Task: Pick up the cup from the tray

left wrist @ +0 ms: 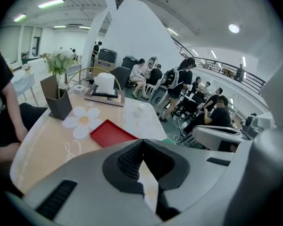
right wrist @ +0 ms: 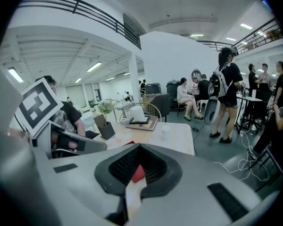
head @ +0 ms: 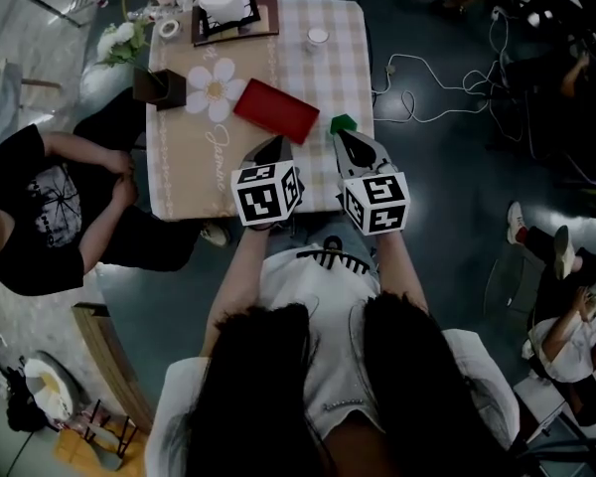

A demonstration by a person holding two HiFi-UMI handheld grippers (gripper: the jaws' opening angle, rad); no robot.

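A small white cup (head: 318, 38) stands on the checked tablecloth at the far right of the table, apart from the flat red tray (head: 276, 109), which lies bare in the middle. The left gripper view shows the cup (left wrist: 140, 108) beyond the tray (left wrist: 111, 132). My left gripper (head: 275, 144) hovers over the table's near edge, just short of the tray, jaws together and holding nothing. My right gripper (head: 342, 135) is beside it, also shut and holding nothing, its tip next to a small green object (head: 343, 123). In the right gripper view the cup (right wrist: 165, 130) sits far ahead.
A dark holder (head: 159, 85) with flowers, a daisy-shaped mat (head: 216, 89), a tape roll (head: 169, 28) and a white roll on a wooden tray (head: 223, 3) fill the table's left and far side. A person (head: 40, 207) sits at the left edge. Cables lie on the floor at right.
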